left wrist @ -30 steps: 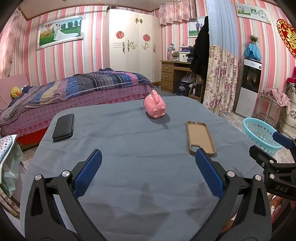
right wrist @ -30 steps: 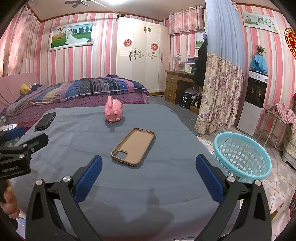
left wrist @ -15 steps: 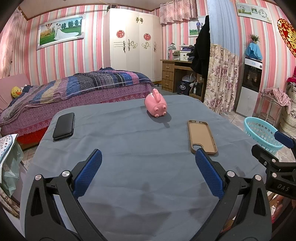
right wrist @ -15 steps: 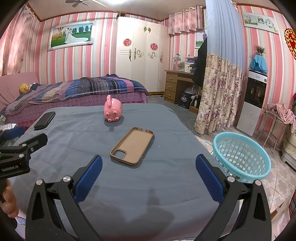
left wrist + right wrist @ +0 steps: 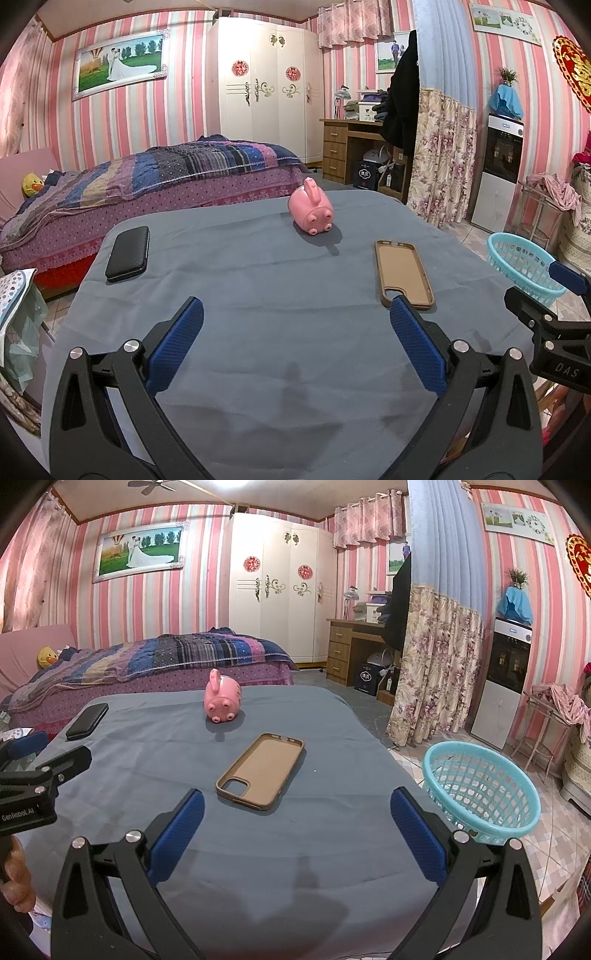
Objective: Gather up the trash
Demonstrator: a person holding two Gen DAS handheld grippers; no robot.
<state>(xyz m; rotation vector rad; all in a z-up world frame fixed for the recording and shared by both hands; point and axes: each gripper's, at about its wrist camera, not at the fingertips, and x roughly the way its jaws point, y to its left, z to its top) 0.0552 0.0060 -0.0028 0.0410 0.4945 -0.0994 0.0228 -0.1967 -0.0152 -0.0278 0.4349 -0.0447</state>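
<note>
Basket [image 5: 480,786] on floor — right of right tool [image 5: 297,819], apparently empty.

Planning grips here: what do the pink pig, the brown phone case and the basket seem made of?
Pink pig: likely hard glossy plastic, judging by its smooth, shiny surface. Brown phone case: matte, possibly soft silicone or leather-like; dull, no glare. Turquoise basket: moulded plastic lattice with open holes.

Cloth [image 5: 295,332] ahead bare; phone case [image 5: 260,771], pig [image 5: 222,701] beyond

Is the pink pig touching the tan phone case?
Apart. The right wrist view shows bare grey cloth between the pink pig and the tan phone case.
</note>
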